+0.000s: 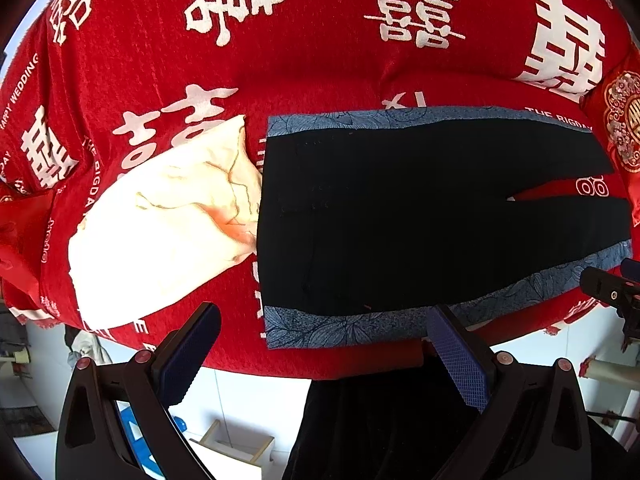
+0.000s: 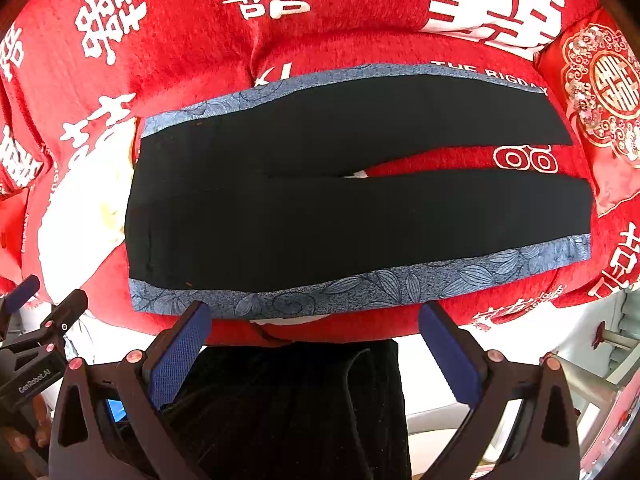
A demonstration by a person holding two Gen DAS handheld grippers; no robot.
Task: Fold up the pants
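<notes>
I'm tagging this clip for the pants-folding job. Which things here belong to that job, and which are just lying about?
Part of the job:
black pants with blue patterned side stripes, spread flat
left claw, open
right claw, open

Lying about:
white cloth
red embroidered cushion
red blanket underneath

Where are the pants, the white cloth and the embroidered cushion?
pants (image 2: pixel 320 216): right wrist view, on the black near leg.
white cloth (image 1: pixel 160 232): left wrist view, on its middle.
embroidered cushion (image 2: pixel 604 96): right wrist view, on its round emblem.

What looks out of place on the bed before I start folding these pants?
The pants lie flat and unfolded. A crumpled cream cloth with an orange stain sits by the waistband, apparently tucked under it. Both grippers are open.
</notes>
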